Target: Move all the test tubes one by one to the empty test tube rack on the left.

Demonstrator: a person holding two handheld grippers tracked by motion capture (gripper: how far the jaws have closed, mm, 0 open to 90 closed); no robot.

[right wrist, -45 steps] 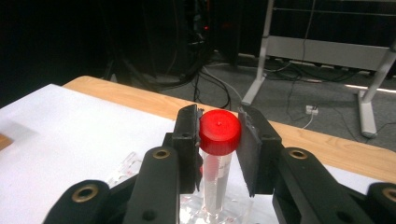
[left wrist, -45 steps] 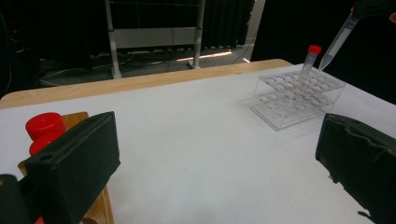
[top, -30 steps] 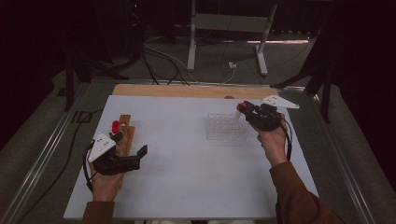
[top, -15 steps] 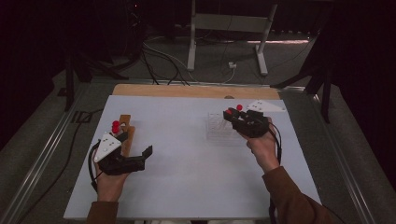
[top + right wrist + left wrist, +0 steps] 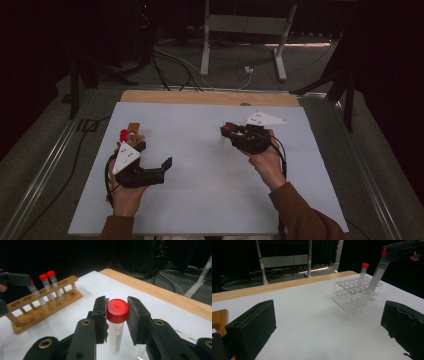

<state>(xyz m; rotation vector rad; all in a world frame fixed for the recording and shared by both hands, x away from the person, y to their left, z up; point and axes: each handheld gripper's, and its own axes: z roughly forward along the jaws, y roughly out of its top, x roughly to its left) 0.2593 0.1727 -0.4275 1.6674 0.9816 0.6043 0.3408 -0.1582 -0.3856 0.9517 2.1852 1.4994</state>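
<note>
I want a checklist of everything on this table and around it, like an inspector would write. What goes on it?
Surface: white table top, wooden strip along its far edge.
Job's things: red-capped tube in the right gripper; clear plastic rack with one more capped tube standing in it; wooden rack with red-capped tubes.
Clutter: nothing seen.
Grippers: right gripper shut on the tube's cap; left gripper open, nothing between its jaws.
Cables: loose cables on the floor beyond the table.
Surroundings: dark room, grey metal stand behind.
</note>
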